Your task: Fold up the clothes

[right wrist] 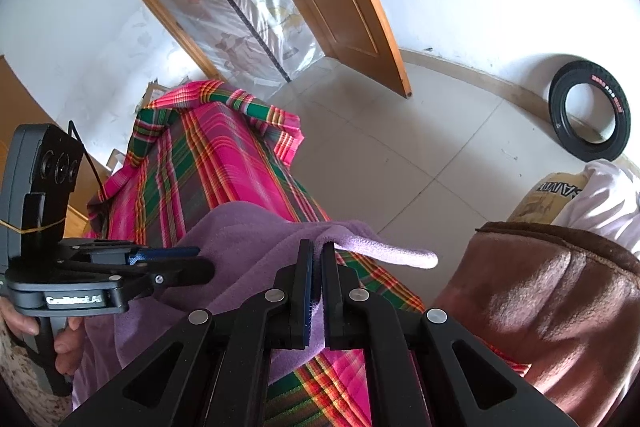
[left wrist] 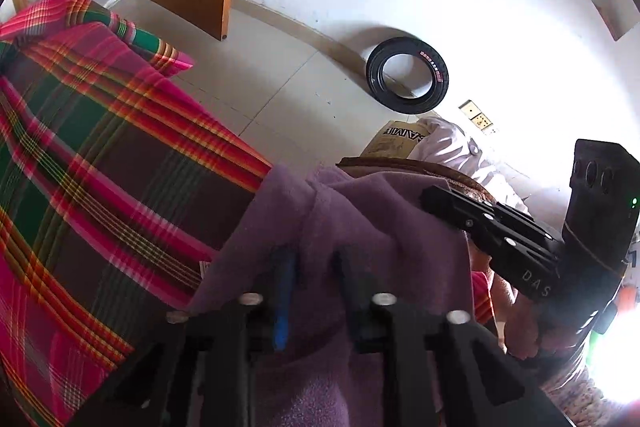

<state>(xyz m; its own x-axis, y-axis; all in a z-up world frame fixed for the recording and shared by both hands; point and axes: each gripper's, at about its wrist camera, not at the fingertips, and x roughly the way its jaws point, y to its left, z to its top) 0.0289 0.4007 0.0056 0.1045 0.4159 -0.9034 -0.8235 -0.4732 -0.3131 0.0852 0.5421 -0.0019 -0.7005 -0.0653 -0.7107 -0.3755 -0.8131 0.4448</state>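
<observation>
Purple fleece garment (right wrist: 248, 227) edge pinched in both tools (right wrist: 317, 259) (left wrist: 310, 263), plaid cloth (right wrist: 224, 147) beneath, open floor (right wrist: 380, 147) beyond

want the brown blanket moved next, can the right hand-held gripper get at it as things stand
Probably not yet: the right hand-held gripper is shut on the purple garment. The brown blanket lies beside it, unobstructed.

Bright daylight, blown-out glare at left-wrist lower right, fisheye-bent dark corners, soft shadows.
</observation>
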